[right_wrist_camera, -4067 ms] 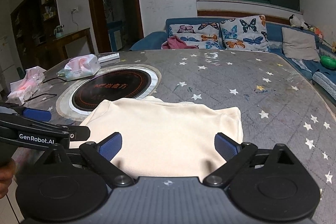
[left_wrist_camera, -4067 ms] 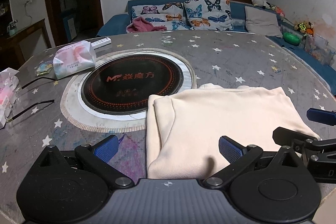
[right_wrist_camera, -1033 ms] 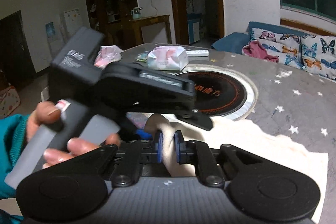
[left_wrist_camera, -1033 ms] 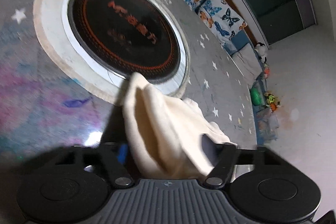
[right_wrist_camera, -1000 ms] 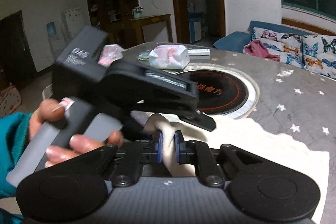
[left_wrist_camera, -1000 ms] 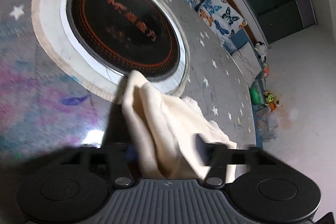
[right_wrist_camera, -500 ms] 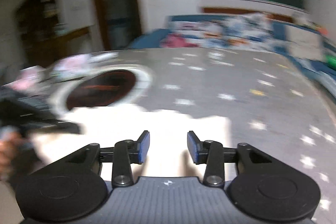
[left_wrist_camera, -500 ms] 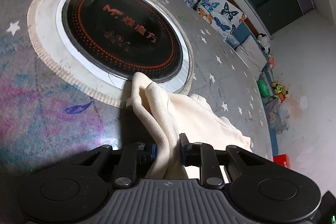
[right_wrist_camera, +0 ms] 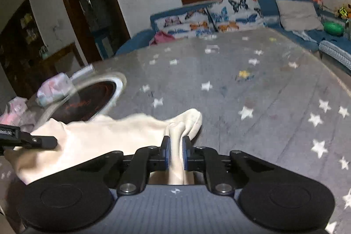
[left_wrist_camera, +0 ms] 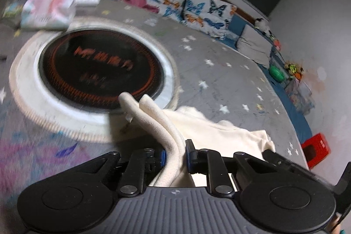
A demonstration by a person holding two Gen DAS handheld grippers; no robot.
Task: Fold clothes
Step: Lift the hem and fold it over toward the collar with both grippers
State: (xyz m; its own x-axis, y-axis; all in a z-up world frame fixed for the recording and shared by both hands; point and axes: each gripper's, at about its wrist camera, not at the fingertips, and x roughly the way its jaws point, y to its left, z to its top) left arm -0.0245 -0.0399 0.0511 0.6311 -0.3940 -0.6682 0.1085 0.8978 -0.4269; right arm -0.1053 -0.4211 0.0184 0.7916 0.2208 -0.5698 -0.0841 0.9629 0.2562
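A cream garment (left_wrist_camera: 210, 131) lies bunched on the grey star-patterned table (left_wrist_camera: 219, 71). My left gripper (left_wrist_camera: 175, 156) is shut on a thick fold at the garment's left edge, which stands up between the fingers beside the black round hotplate (left_wrist_camera: 101, 67). The right wrist view shows the same cream garment (right_wrist_camera: 105, 135) stretched toward the left. My right gripper (right_wrist_camera: 176, 154) is shut on its right corner, and a lobe of cloth pokes out past the fingertips. The left gripper's black body (right_wrist_camera: 24, 139) shows at the left edge there.
A tissue pack (left_wrist_camera: 47, 10) and a white remote (left_wrist_camera: 86, 0) sit beyond the hotplate. More pink-white packets (right_wrist_camera: 15, 111) lie at the table's left. A blue sofa with butterfly cushions (right_wrist_camera: 219, 12) runs behind the table. A red box (left_wrist_camera: 316, 146) stands on the floor to the right.
My right gripper, open half a second ago, has shut on the garment's right corner. The left gripper keeps its hold, and its view has swung up and blurred.
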